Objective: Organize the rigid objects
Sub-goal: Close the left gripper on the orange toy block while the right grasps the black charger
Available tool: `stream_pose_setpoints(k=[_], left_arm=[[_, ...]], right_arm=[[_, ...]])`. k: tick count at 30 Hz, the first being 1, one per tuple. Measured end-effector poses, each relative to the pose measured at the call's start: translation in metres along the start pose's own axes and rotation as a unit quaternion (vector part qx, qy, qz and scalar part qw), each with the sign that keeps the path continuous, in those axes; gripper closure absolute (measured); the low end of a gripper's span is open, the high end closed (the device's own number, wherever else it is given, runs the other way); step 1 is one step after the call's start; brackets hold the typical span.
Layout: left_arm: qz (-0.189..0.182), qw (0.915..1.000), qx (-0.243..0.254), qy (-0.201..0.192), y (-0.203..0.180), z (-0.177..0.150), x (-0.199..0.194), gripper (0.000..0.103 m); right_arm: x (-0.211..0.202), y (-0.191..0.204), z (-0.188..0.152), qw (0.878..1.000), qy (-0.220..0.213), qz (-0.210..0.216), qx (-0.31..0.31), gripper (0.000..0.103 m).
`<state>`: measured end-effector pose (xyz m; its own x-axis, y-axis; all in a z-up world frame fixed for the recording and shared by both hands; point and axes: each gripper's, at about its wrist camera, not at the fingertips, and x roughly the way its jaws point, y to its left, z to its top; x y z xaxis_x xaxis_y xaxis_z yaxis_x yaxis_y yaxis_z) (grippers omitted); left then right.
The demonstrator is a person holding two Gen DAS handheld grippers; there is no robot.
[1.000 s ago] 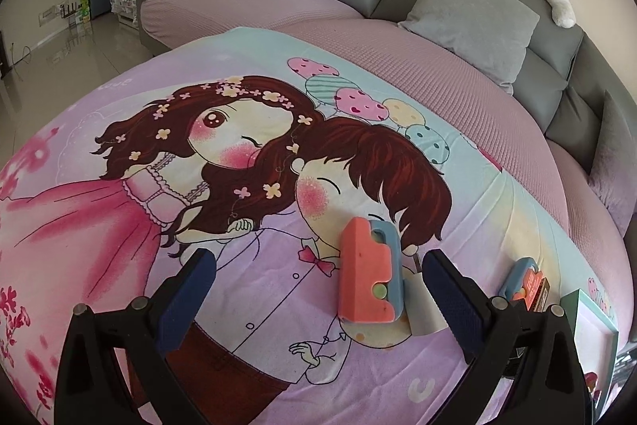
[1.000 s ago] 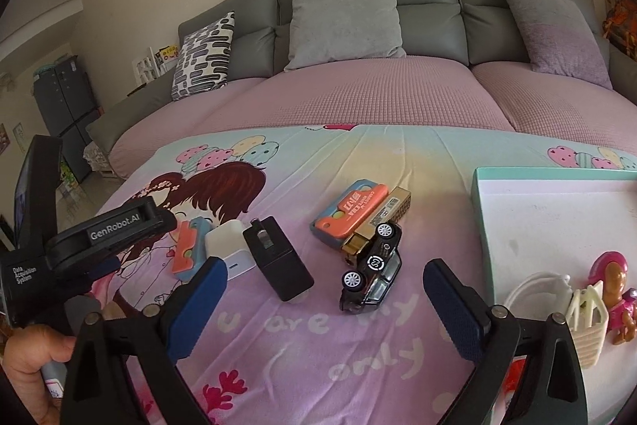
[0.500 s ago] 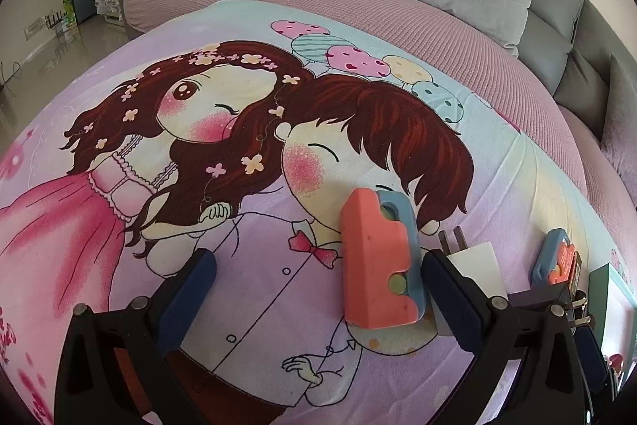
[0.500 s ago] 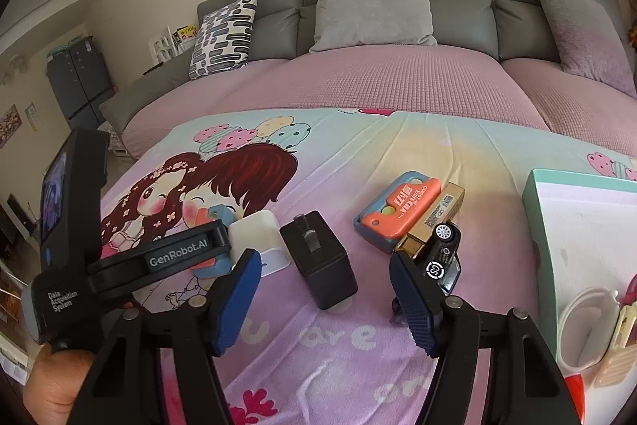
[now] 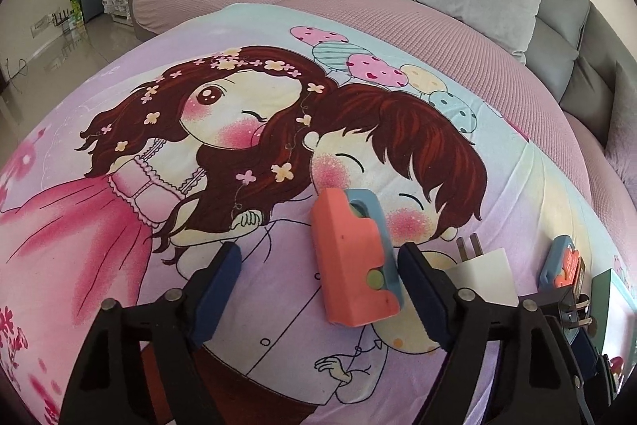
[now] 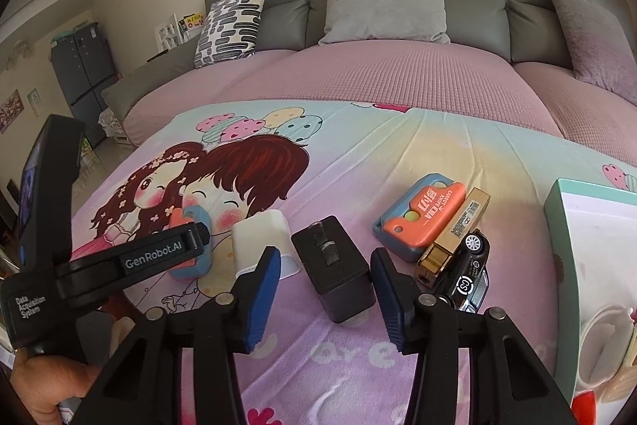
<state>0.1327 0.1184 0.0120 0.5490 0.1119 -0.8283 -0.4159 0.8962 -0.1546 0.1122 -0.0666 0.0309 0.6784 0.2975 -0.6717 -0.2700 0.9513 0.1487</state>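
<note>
Nearest in the right wrist view, the right claw (image 6: pixel 324 293) is closing its ribbed blue pads around a matte black, box-shaped charger (image 6: pixel 334 267) that lies on the soft, printed cartoon sheet (image 6: pixel 358 154); a narrow gap shows on each side, so the pads do not yet press it. In the left wrist view, the left claw (image 5: pixel 318 285) is also closing, with a smooth coral-and-blue plastic block (image 5: pixel 354 257) between its jaws: the right pad sits against the block's blue edge, while the left pad stands well clear across bare sheet. Just beside that block lies a glossy white plug adapter (image 6: pixel 264 239) with two metal prongs. Right of the black charger, a second coral-and-blue block (image 6: pixel 420 216), a slim gold carton (image 6: pixel 454 232) and a shiny black toy car (image 6: pixel 467 271) crowd together, touching. At the right edge sits a mint-rimmed white tray (image 6: pixel 565 226). Beyond, the sheet lies open up to a waffle-textured pink sofa seat (image 6: pixel 398 70) with grey cushions.
</note>
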Motion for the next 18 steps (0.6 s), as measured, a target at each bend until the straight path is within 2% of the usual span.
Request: stream_pose_setpoints(k=[1, 5, 8, 14, 15, 18], left_arm=[[-0.005, 1.0000, 0.004, 0.001, -0.002, 0.000, 0.000, 0.031], [-0.023, 0.9993, 0.028, 0.005, -0.015, -0.001, -0.002, 0.058], [-0.018, 0.9990, 0.041, 0.004, -0.021, -0.003, -0.003, 0.058], [-0.031, 0.9993, 0.022, -0.004, -0.014, 0.000, -0.011, 0.063], [-0.032, 0.9992, 0.022, -0.007, -0.013, 0.000, -0.014, 0.071], [-0.043, 0.9987, 0.019, -0.021, -0.014, 0.003, -0.025, 0.078]], right_arm=[[0.000, 0.000, 0.000, 1.000, 0.000, -0.001, 0.001, 0.062], [0.000, -0.003, 0.000, 1.000, 0.002, 0.001, 0.005, 0.064], [-0.001, -0.002, -0.001, 1.000, 0.001, 0.000, 0.004, 0.066], [-0.007, -0.009, 0.000, 1.000, -0.001, 0.007, 0.020, 0.069], [-0.009, -0.010, 0.000, 1.000, -0.003, 0.010, 0.024, 0.070], [-0.018, -0.013, 0.003, 0.999, -0.011, 0.013, 0.031, 0.071]])
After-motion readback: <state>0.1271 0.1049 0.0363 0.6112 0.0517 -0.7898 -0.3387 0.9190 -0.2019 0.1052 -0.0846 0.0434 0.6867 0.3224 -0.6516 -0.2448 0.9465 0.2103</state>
